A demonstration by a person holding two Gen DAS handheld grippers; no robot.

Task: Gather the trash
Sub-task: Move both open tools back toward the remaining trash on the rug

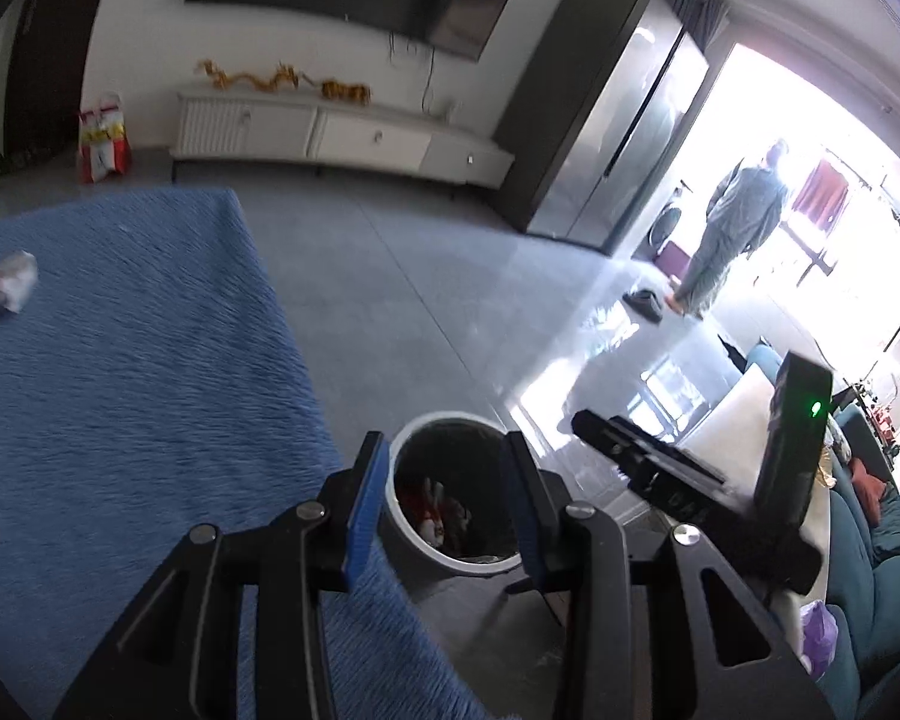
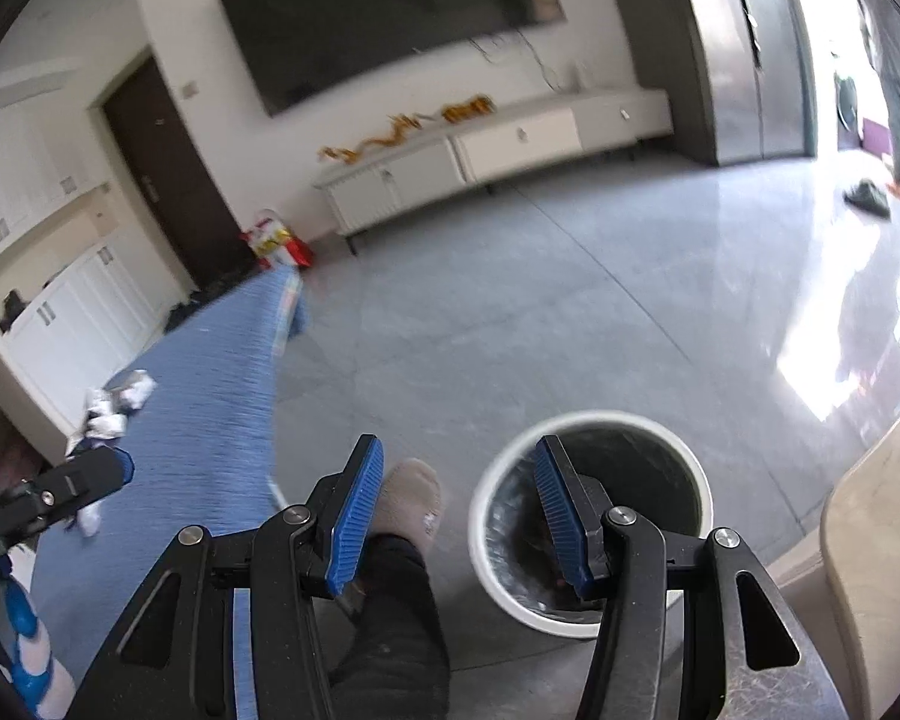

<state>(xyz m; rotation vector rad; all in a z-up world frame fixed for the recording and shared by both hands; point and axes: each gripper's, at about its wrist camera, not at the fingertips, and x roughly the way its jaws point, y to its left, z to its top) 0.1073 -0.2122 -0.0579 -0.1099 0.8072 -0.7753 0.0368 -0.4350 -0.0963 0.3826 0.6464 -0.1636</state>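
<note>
Blue pads spread wide and holding nothing, the left hand-held gripper [image 1: 444, 498] and right hand-held gripper [image 2: 459, 516] hover above the white bin [image 2: 591, 519] on the floor; crumpled paper trash [image 2: 117, 402] lies well apart, near the far left edge of the blue-covered worktop [image 1: 150, 360], where a careless reach could likely knock scraps off
</note>
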